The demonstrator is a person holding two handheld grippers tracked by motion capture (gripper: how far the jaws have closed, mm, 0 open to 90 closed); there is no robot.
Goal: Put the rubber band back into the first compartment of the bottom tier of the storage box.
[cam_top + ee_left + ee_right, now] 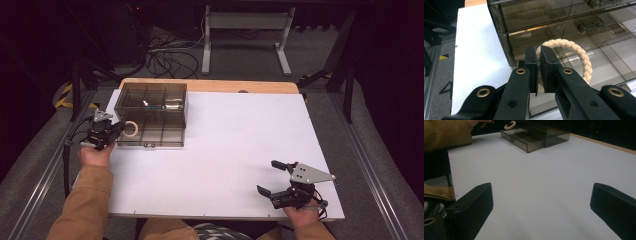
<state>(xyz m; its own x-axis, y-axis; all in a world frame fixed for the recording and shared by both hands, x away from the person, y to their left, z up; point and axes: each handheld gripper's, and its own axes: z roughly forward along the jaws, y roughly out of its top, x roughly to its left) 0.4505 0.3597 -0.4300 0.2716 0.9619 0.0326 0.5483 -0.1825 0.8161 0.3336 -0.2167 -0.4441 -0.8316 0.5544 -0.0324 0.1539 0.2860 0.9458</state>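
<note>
Left gripper (539, 65) pinching rope ring (574, 53), over organiser box (499, 22)

A person at the table's 6 o'clock edge wears a tan jacket, its left sleeve (85, 200) filling the 7 o'clock corner of the high view and its right cuff (310, 231) showing at 5 o'clock; a brass-coloured zip runs along the fabric in the right gripper view. Each hand carries a black two-jaw tool. The left gripper (539, 62) has flat rectangular pads, angular black links and brass-ringed pivot holes. The right gripper (272, 176) bears a grey three-cornered plate (309, 174) dotted with small holes. A black cable (65, 167) trails from the left tool toward 7 o'clock.
</note>
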